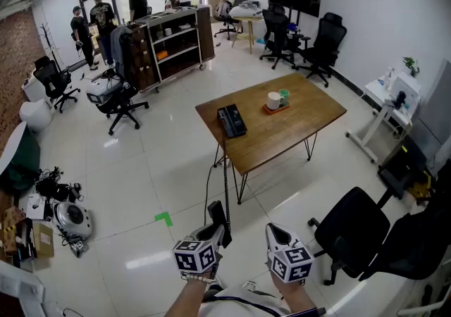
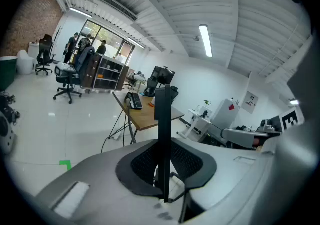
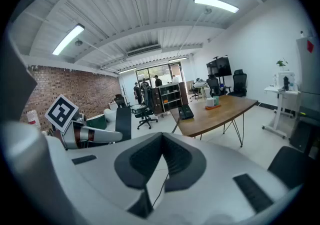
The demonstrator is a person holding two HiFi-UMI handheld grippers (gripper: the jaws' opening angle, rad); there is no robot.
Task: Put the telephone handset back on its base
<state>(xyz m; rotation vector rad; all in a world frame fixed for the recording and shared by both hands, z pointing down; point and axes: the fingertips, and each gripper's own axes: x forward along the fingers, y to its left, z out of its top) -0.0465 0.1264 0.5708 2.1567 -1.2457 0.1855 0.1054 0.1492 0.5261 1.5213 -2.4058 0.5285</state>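
Observation:
The black telephone base (image 1: 231, 120) lies near the left end of a wooden table (image 1: 289, 136), well ahead of me. Its black handset (image 1: 219, 215) stands upright between the jaws of my left gripper (image 1: 220, 228), which is shut on it. A dark cord (image 1: 225, 175) runs from the handset up to the table edge. In the left gripper view the handset (image 2: 162, 134) is a thin vertical bar, with the base (image 2: 134, 100) far behind it. My right gripper (image 1: 275, 232) hangs beside the left one, shut and holding nothing. The right gripper view has the base (image 3: 186, 112) on the distant table.
A white mug (image 1: 274, 101) on a small tray sits further along the table. A black office chair (image 1: 352, 227) stands close on my right. A green tape mark (image 1: 163, 219) is on the white floor. A shelf unit (image 1: 173, 44), more chairs and several people are at the back.

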